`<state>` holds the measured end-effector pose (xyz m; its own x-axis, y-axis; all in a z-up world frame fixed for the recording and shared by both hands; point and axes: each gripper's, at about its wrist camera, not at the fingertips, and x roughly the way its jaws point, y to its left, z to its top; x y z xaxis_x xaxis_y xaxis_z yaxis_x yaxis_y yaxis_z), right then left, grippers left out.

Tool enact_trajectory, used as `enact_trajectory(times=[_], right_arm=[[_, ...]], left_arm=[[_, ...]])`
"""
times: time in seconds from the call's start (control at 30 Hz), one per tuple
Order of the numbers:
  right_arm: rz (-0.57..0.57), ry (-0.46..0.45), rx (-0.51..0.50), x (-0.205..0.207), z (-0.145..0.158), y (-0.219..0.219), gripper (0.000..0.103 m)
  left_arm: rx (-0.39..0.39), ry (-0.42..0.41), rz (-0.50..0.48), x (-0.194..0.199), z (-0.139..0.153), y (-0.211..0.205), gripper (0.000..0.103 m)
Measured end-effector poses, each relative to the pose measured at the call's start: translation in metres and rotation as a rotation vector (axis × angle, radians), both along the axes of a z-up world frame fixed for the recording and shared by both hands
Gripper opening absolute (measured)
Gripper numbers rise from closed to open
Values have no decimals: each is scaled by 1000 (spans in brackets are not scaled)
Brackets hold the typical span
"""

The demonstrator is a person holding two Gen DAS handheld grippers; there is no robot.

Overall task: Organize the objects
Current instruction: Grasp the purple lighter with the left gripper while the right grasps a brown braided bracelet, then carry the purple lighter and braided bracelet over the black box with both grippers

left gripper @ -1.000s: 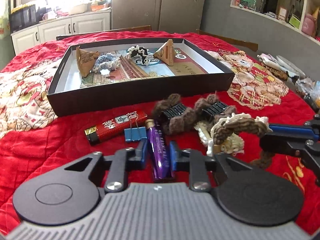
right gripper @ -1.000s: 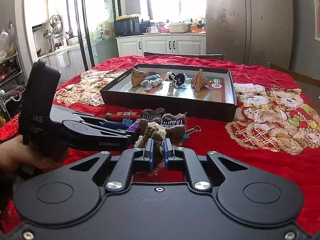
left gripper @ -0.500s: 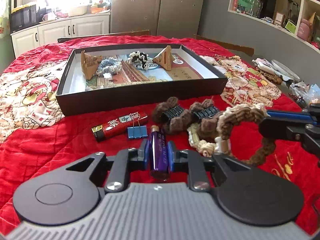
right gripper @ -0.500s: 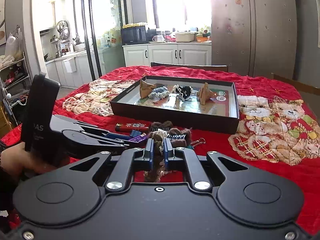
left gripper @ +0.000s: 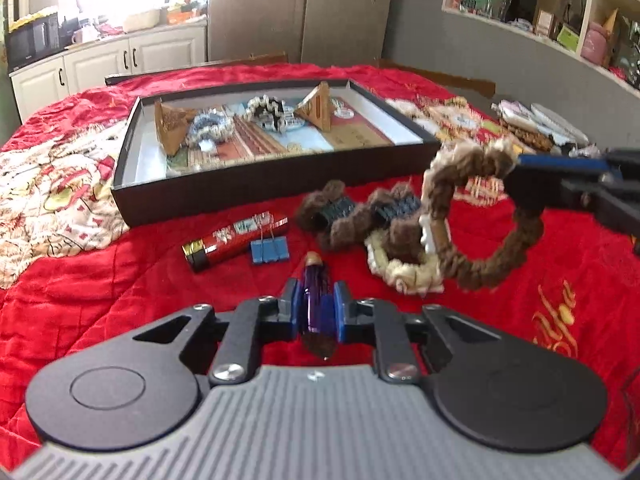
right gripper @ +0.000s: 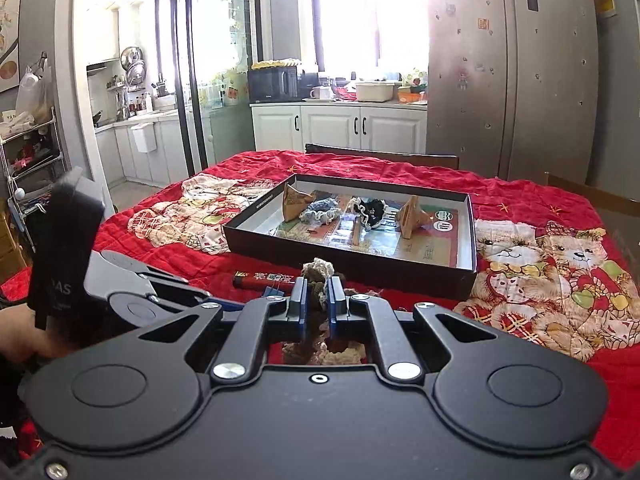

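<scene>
Left gripper (left gripper: 316,304) clamps a purple lighter (left gripper: 315,300), lifted off the red cloth (left gripper: 120,280) short of the black tray (left gripper: 240,196). Right gripper (right gripper: 318,300) pinches a brown-cream scrunchie (left gripper: 480,216), raised near the tray's right front corner.

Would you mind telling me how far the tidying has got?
Done: two scrunchies sit in the tray. In hand: left tool grips the purple lighter; right tool lifts a brown scrunchie. Left: red lighter, binder clip, hair clips.
</scene>
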<state>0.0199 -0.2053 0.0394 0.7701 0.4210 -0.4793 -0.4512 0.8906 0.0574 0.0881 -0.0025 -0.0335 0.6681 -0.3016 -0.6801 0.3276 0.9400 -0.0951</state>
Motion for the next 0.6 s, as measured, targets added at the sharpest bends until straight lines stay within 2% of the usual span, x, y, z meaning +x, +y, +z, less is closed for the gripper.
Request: enact_trajectory(times=[0.1, 0.17, 0.23, 0.3, 0.37, 0.4, 0.6], right_arm=[[2, 5, -1, 0, -1, 0, 10], [3, 7, -2, 1, -1, 1, 10], [2, 7, -5, 1, -1, 0, 10], [1, 7, -3, 1, -2, 0, 10], [2, 7, 1, 1, -1, -1, 10], [3, 7, 1, 1, -1, -1, 10], [5, 4, -4, 2, -1, 0, 10]], left_arm=[[19, 13, -2, 2, -7, -2, 23], [22, 19, -4, 5, -9, -2, 36], [25, 19, -5, 7, -11, -4, 39], [32, 18, -5, 9, -12, -6, 39], [41, 13, -7, 10, -13, -8, 26], [49, 9, -4, 10, -13, -9, 24], [35, 2, 0, 9, -11, -7, 22]])
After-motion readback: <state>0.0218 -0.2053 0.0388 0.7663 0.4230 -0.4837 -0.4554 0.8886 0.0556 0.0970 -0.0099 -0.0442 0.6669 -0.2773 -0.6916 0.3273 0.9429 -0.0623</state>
